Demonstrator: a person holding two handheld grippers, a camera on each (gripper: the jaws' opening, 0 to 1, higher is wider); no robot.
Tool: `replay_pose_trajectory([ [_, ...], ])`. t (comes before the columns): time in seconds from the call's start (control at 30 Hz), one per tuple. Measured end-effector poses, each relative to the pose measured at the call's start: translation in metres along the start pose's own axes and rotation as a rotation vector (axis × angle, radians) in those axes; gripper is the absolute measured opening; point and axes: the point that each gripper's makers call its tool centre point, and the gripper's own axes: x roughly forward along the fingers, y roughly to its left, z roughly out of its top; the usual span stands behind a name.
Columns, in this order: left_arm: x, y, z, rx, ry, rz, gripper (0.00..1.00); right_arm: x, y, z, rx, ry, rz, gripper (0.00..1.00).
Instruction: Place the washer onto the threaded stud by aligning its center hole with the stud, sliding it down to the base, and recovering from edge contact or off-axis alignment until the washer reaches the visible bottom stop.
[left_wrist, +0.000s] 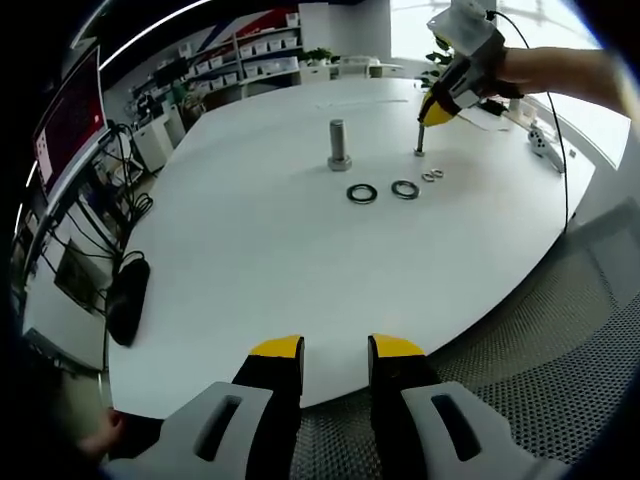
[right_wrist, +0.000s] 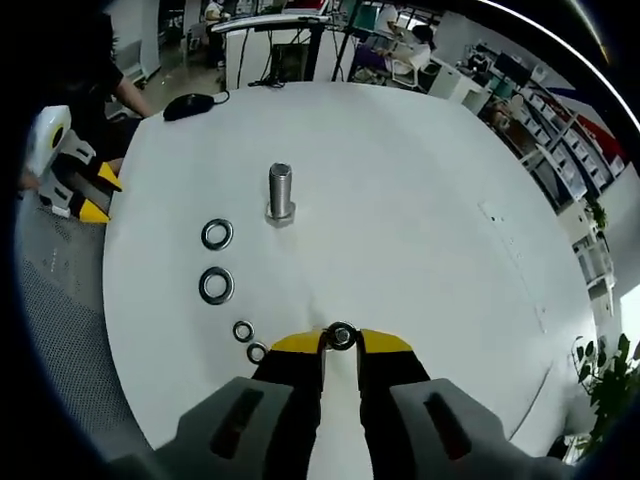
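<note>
My right gripper (right_wrist: 342, 340) is shut on a small metal washer (right_wrist: 342, 336) pinched at its fingertips. In the left gripper view, the right gripper (left_wrist: 437, 112), held by a hand, hangs right over a thin upright stud (left_wrist: 420, 148), its tips at the stud's top. Whether the washer is around the stud is hidden. Two small washers (left_wrist: 432, 176) lie loose beside that stud. My left gripper (left_wrist: 335, 350) stands open with nothing in it, at the table's near edge, far from the stud.
A thick bolt (right_wrist: 280, 192) stands upright mid-table, with two large washers (right_wrist: 217, 234) (right_wrist: 216, 285) lying flat near it. A black mouse (right_wrist: 190, 103) lies by the table's edge. Shelves, desks and a monitor (left_wrist: 70, 125) surround the round white table (left_wrist: 250, 260).
</note>
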Motion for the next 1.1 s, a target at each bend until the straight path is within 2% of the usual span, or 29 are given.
replay_pose_trajectory([
  [0.33, 0.000, 0.000, 0.000, 0.000, 0.002, 0.000, 0.23, 0.010, 0.005, -0.005, -0.013, 0.030, 0.010, 0.14],
  [0.9, 0.000, 0.001, -0.001, -0.002, 0.005, 0.003, 0.23, 0.036, 0.013, -0.026, 0.005, 0.092, 0.040, 0.13],
  [0.93, 0.000, 0.001, -0.001, -0.001, 0.006, 0.003, 0.23, 0.036, 0.013, -0.027, 0.006, 0.096, 0.040, 0.13],
  [1.0, 0.000, 0.001, -0.001, -0.001, 0.007, 0.003, 0.23, 0.035, 0.014, -0.030, -0.008, 0.105, 0.049, 0.04],
  [1.07, 0.000, 0.001, -0.001, -0.001, 0.006, 0.003, 0.23, 0.036, 0.018, -0.030, 0.030, 0.094, 0.078, 0.07],
  [1.1, 0.000, 0.001, -0.001, -0.001, 0.006, 0.002, 0.23, 0.036, 0.020, -0.031, 0.055, 0.097, 0.087, 0.12],
])
